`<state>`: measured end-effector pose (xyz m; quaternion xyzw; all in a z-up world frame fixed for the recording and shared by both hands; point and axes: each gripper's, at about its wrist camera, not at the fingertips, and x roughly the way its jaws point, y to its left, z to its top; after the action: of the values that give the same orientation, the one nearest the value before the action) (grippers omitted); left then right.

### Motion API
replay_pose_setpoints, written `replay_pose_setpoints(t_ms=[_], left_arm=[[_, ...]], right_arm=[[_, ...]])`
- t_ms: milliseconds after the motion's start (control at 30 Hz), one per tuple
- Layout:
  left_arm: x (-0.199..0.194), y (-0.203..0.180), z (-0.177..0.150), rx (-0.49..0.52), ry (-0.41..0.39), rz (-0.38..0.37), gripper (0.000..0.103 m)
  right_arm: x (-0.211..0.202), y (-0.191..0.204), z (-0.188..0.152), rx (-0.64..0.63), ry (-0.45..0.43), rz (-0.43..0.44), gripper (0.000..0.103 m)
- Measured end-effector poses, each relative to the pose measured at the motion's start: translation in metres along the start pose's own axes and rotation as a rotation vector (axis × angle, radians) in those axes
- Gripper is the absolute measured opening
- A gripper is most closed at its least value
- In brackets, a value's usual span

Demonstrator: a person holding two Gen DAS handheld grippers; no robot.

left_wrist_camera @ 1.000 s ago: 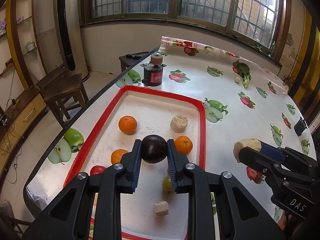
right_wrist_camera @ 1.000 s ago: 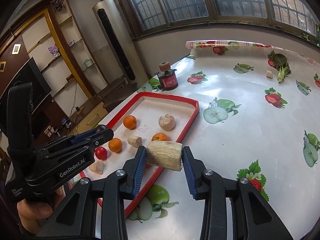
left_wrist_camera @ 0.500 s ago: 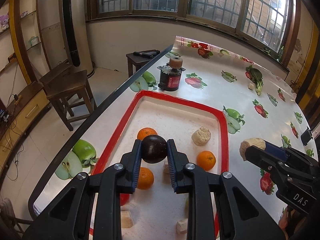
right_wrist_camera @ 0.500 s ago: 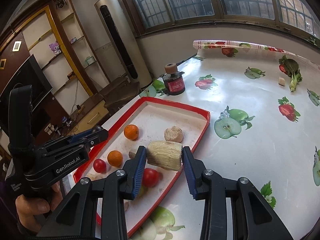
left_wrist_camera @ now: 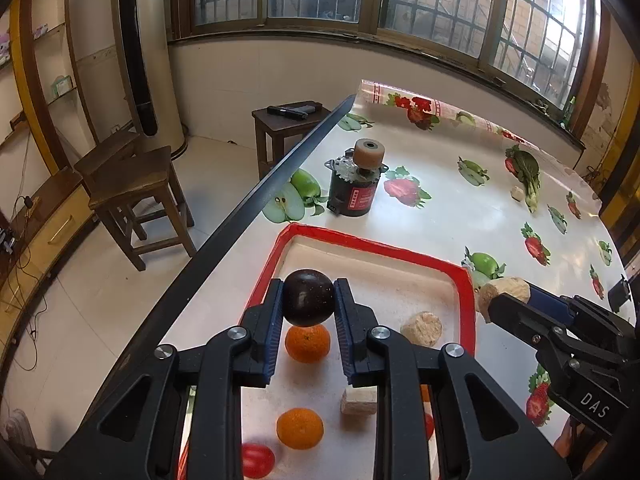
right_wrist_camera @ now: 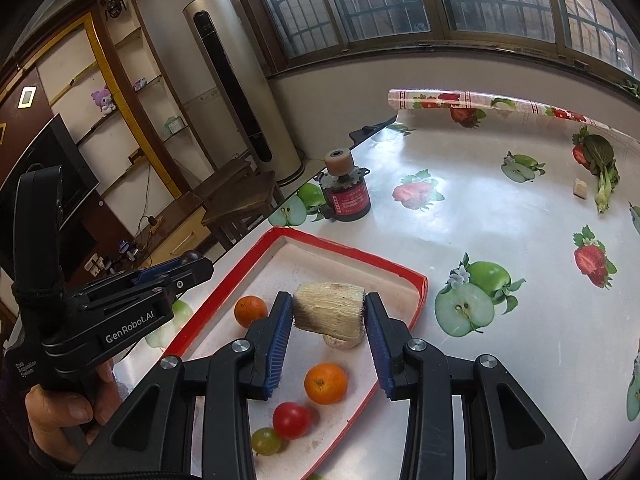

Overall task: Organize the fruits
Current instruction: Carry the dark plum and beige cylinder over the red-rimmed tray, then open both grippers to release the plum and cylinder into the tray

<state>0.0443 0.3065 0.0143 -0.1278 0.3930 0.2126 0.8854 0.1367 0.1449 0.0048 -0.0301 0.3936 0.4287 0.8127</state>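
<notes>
Left wrist view: our left gripper clamps a dark plum above the red tray, over an orange. Our right gripper pinches a pale fibrous chunk above the tray's far end.

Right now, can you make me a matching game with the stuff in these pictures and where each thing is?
Things:
1. dark plum
2. pale corn-cob chunk
3. green grape
4. little motor

Places:
A. on the table beyond the red tray
B. lying in the tray
C. in the left gripper
D. in the right gripper

Pairs: 1-C, 2-D, 3-B, 4-A
</notes>
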Motion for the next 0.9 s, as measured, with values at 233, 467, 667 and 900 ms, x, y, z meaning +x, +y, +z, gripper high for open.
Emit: replay_pose_setpoints(t_ms=[233,467,667,900], left_arm=[[0.029,-0.002,0.013,0.008,0.034,0.008,0.022],[0.064,0.001,0.018,-0.013,0.08,0.019,0.022],[0.084,0.0,0.018,-0.013,0.108,0.034,0.022],[0.104,-0.003,0.015,-0.005,0.156,0.038,0.022]], right_arm=[[0.028,-0.005,0.01,0.005,0.025,-0.007,0.038],[0.059,-0.01,0.009,0.009,0.067,-0.018,0.038],[0.077,-0.014,0.01,0.005,0.09,-0.027,0.038],[0.095,-0.017,0.006,-0.006,0.131,-0.035,0.038]])
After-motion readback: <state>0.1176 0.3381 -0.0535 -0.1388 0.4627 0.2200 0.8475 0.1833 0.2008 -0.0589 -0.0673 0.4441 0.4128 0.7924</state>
